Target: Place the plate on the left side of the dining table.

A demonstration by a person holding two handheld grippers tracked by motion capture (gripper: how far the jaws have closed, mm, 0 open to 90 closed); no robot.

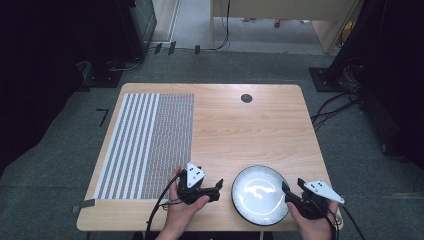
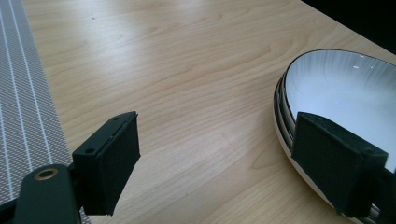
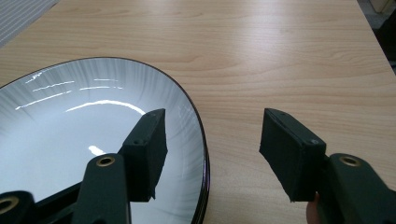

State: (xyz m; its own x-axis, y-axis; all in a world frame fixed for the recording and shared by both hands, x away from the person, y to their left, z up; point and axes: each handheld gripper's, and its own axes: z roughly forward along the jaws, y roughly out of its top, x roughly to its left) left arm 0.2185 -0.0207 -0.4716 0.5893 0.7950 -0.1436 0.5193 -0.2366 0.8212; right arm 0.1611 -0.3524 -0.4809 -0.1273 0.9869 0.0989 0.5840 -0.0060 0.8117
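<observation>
Plate [image 1: 259, 194] sits between left gripper [image 1: 218, 189] and right gripper [image 1: 293, 188], jaws wide, empty.

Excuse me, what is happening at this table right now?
A person holds a black two-jaw claw in each hand over a light wooden table. Both approach a round white plate with a dark rim near the front edge. The right claw is open, its jaws on either side of the plate's rim. The left claw is open beside the plate. A grey striped mat lies to the left.
</observation>
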